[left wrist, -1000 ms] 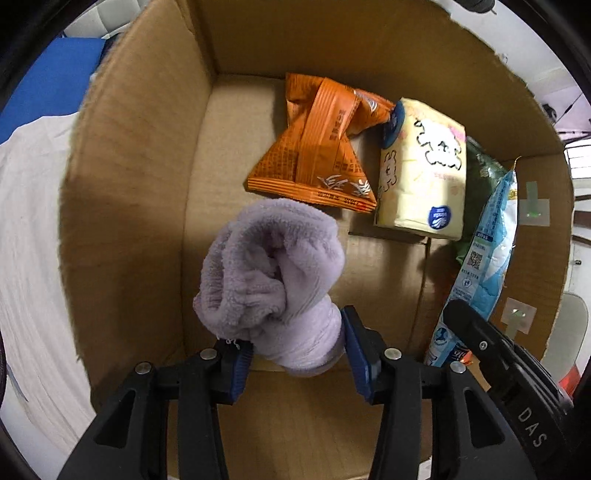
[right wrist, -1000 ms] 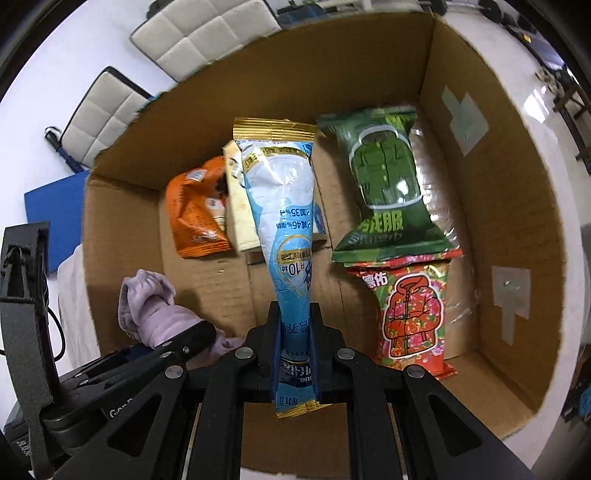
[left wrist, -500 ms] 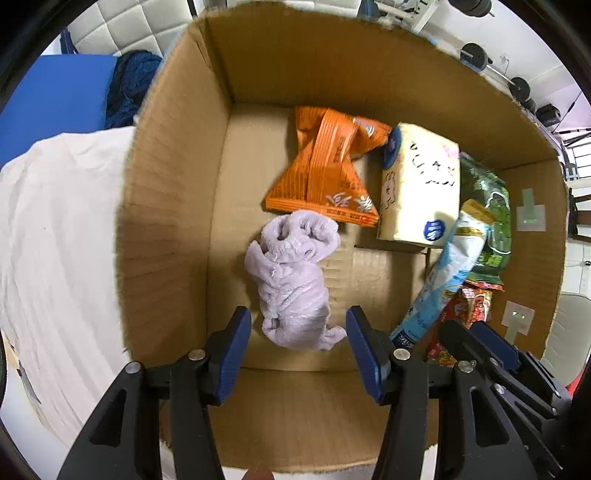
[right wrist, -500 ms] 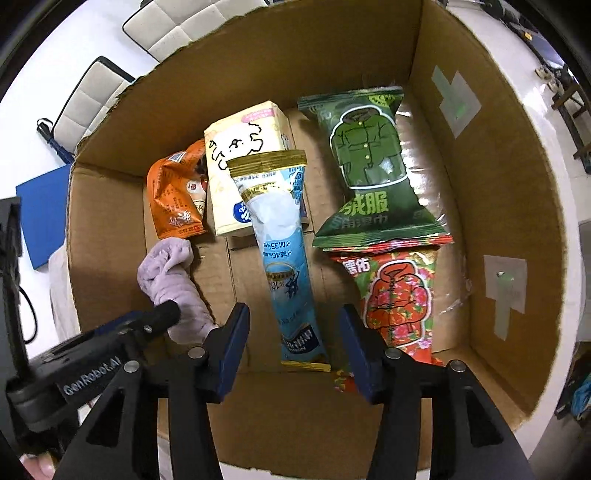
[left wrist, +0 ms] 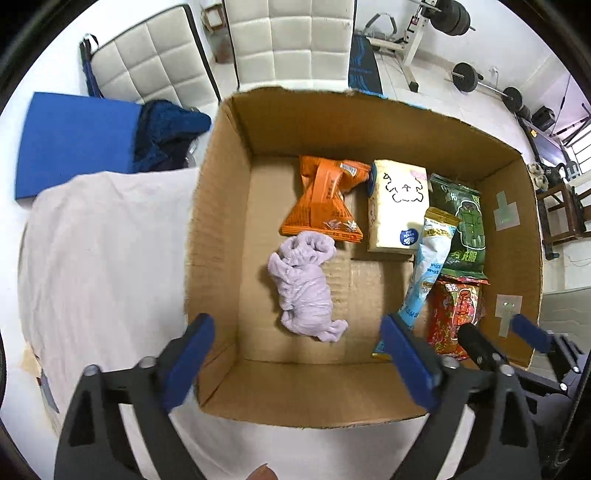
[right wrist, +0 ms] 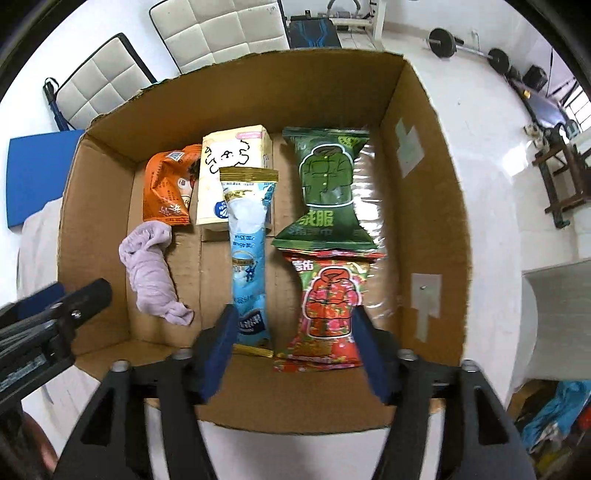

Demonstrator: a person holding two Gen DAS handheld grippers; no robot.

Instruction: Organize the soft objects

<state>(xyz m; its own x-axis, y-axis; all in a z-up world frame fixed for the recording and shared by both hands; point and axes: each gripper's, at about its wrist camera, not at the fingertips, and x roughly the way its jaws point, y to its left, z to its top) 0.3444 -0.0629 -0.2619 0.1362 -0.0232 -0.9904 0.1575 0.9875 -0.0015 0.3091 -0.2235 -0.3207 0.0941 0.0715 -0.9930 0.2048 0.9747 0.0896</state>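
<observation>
An open cardboard box [left wrist: 221,236] [right wrist: 424,155] holds a lilac fleece sock [left wrist: 304,291] [right wrist: 151,273], an orange packet [left wrist: 323,201] [right wrist: 166,192], a cream tissue pack [left wrist: 397,206] [right wrist: 231,173], a light blue pouch [left wrist: 424,273] [right wrist: 249,262], a green packet [left wrist: 461,229] [right wrist: 328,192] and a red packet [left wrist: 456,314] [right wrist: 327,310]. My left gripper [left wrist: 299,358] is open and empty above the box's near wall. My right gripper [right wrist: 293,343] is open and empty above the blue pouch's near end.
The box stands on a table with a white cloth [left wrist: 99,258]. A blue pad [left wrist: 74,140] and dark blue fabric [left wrist: 166,133] lie beyond the cloth. White padded chairs [left wrist: 291,37] [right wrist: 221,33] and gym weights [left wrist: 465,77] stand behind the box.
My left gripper let go of the lilac sock and my right gripper let go of the blue pouch. Both now lie in the box, and both grippers have pulled back and up.
</observation>
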